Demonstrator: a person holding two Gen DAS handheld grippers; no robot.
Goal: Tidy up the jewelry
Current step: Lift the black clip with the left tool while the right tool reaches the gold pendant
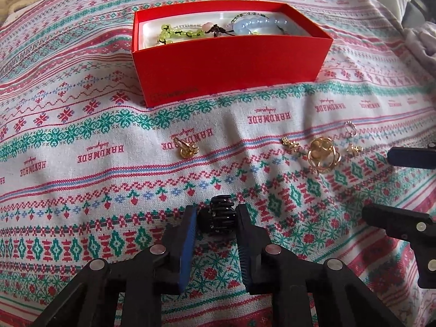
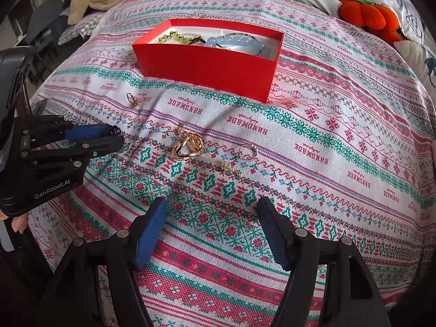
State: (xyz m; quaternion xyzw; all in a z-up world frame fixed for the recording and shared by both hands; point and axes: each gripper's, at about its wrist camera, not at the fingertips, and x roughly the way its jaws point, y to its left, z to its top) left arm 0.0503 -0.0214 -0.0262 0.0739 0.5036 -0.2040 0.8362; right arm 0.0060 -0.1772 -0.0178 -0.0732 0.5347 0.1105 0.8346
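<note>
left claw (image 1: 216,215) gripping black hair clip (image 1: 216,214)

Red box (image 1: 231,65), black hair clip (image 1: 216,215), red-green patterned white cloth (image 1: 81,147).

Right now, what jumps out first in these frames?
The red box sits open toward the back of the patterned cloth, with green and pale blue bead bracelets inside. In front of it, small gold pieces lie loose on the cloth, the largest a gold knot-shaped piece. The left gripper has its jaws closed on a black hair claw clip, while the right gripper hangs open and empty.
</note>
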